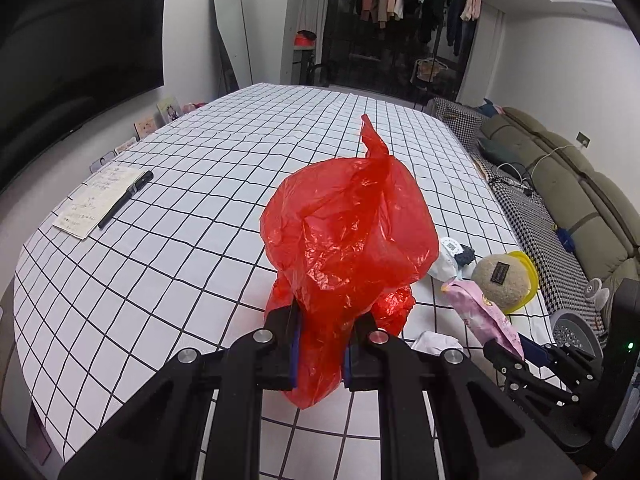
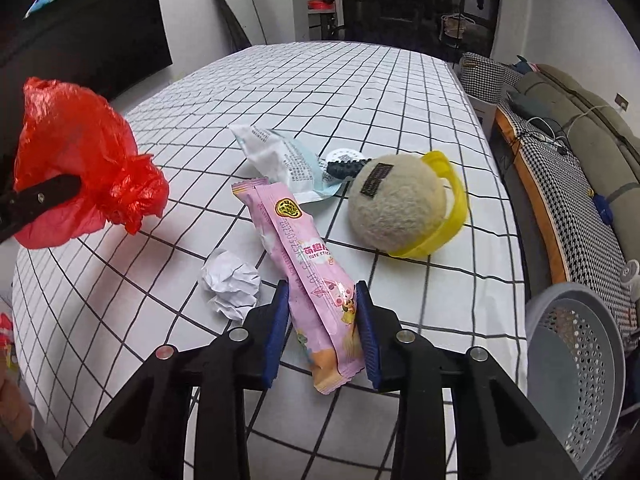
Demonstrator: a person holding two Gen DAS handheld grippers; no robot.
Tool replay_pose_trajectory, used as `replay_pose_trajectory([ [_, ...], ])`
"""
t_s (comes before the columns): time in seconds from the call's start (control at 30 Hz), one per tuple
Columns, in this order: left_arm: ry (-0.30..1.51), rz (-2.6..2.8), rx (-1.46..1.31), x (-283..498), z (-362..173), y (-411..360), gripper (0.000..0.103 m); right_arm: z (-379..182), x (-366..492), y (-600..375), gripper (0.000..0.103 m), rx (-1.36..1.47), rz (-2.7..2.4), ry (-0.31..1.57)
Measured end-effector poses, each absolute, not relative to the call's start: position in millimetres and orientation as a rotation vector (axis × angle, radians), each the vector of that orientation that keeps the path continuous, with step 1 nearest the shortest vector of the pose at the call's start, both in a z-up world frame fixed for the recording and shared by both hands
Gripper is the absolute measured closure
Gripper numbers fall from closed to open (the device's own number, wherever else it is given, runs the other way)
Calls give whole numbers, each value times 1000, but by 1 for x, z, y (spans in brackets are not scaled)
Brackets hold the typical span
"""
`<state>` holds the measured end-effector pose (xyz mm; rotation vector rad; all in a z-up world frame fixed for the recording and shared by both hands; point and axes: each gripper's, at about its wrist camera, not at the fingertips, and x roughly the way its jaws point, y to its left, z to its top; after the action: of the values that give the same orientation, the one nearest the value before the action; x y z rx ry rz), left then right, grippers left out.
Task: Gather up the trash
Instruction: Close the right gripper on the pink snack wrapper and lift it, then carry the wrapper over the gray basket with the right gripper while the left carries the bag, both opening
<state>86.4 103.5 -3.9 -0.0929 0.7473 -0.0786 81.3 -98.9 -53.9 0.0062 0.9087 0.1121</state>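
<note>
The pink snack wrapper (image 2: 308, 276), its long axis running from 11 to 5 o'clock in the right wrist view, is clamped at its lower end by the right gripper (image 2: 323, 320), while the red bag (image 1: 344, 248), pinched shut in the left gripper (image 1: 322, 344), hangs at 9 o'clock above the bench (image 2: 400, 92).

Two wrist fisheyes, each angled down along its fingers, close over the shared checked table (image 1: 192, 240), red bag (image 1: 344, 232) in both
</note>
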Motion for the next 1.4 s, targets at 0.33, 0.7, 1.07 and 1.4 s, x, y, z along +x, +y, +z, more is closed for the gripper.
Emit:
replay_pose_trajectory([
  [0.33, 707, -157, -61, 60, 9, 73, 88, -33, 37, -143, 71, 107, 41, 861],
  [0.7, 707, -343, 7, 36, 14, -14, 88, -27, -29, -232, 71, 215, -131, 820],
  [1.07, 753, -511, 102, 15, 0, -101, 88, -40, -80, -320, 71, 343, -283, 829],
  [1.4, 800, -601, 185, 7, -15, -166, 88, -48, -102, -368, 71, 409, -368, 831],
])
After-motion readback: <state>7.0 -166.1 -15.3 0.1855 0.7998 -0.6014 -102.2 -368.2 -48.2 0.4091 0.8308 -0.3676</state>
